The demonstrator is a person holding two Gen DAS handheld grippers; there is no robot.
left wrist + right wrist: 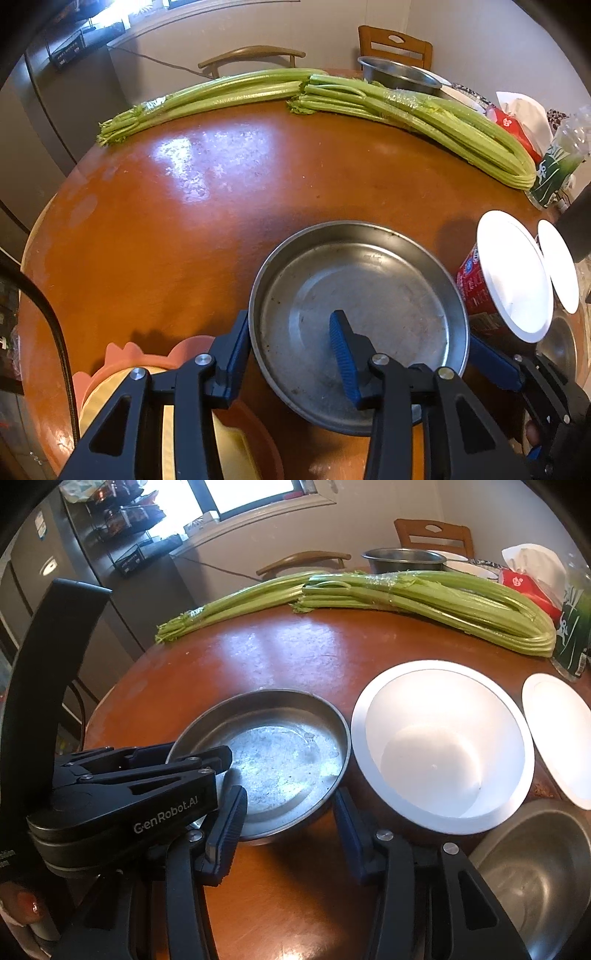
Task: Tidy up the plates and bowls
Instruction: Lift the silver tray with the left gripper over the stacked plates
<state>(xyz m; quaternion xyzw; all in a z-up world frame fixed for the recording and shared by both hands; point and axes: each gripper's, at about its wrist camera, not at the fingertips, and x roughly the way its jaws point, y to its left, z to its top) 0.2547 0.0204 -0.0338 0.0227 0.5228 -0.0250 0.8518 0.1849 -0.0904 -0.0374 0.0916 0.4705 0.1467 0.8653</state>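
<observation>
Left gripper clamped on the near rim of the steel plate, one finger inside, one outside. Right gripper unclenched and empty, hovering at the plate's near right edge. Plate sits on the round wooden table, white bowl just right, celery behind.

The left wrist view looks steeply down along its own fingers, close over the round wooden table, facing the far chairs; the right wrist view looks from just beside it, angled likewise, equally near; both share the metal pan, the white bowl, the celery.
</observation>
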